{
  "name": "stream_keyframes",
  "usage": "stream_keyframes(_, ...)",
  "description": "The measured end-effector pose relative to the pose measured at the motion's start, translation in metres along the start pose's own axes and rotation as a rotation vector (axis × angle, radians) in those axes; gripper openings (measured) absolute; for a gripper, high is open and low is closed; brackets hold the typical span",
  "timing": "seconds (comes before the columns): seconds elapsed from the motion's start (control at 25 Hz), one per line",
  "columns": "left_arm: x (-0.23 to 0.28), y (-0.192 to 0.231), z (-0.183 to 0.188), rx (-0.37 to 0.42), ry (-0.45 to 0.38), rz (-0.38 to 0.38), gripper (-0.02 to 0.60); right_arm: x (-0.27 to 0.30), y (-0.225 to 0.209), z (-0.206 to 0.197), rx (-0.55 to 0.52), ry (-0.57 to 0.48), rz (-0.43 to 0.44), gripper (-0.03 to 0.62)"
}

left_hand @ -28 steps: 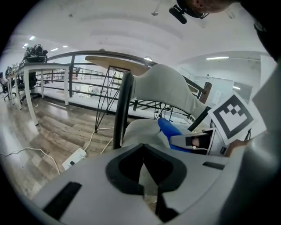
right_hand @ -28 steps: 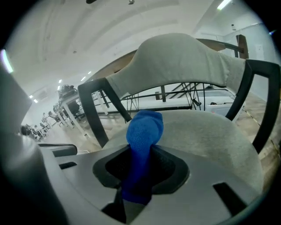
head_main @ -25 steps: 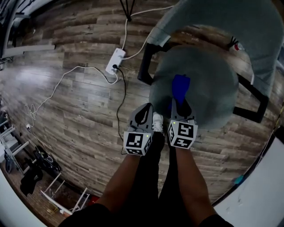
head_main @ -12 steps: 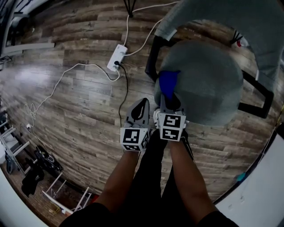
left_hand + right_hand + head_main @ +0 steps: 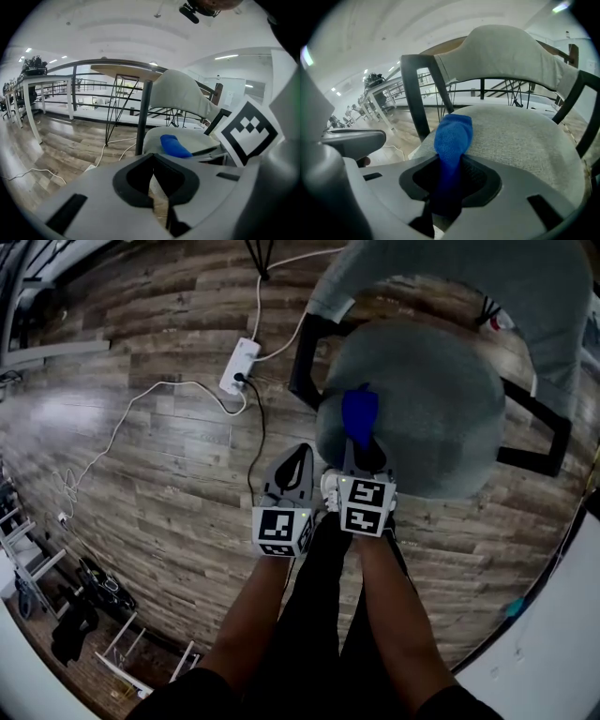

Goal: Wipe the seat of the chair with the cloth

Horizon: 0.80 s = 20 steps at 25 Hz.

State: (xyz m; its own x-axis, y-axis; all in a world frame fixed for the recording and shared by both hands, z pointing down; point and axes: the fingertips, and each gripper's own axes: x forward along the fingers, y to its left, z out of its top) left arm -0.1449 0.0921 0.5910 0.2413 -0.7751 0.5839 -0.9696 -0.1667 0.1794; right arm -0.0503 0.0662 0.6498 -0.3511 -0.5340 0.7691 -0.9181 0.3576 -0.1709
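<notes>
Looks like an open office or lab hall: wood-plank floor (image 5: 141, 474), a power strip (image 5: 241, 365) trailing cables, long white desks (image 5: 47, 79), strip lights (image 5: 226, 57) overhead.

Under you lies a wood-plank floor (image 5: 141, 484) with a white power strip (image 5: 241, 366) on it. A white cable (image 5: 120, 425) loops off to your left, and a black cable (image 5: 263, 432) runs toward your feet. Beyond stands a wooden table (image 5: 126, 71).

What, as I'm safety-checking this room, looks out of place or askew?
A white power strip lies on the wooden floor beside the chair. Loose cables trail from it, and a black cable runs towards the person's legs, which may be a trip risk. Nothing looks spilled or damaged.
</notes>
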Motion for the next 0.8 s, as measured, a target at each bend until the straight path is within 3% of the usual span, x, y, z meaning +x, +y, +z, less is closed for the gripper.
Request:
stream_keyframes(0.4, 0.011, -0.035, 0.003, -0.013, 0.006, -0.048, 0.002, -0.016, -0.039, -0.010, 0.042, -0.001, -0.045, 0.121)
stream_keyframes(0.8, 0.024, -0.083, 0.000, 0.024, 0.026, -0.133, 0.002, -0.044, -0.102, -0.027, 0.097, 0.003, -0.137, 0.121)
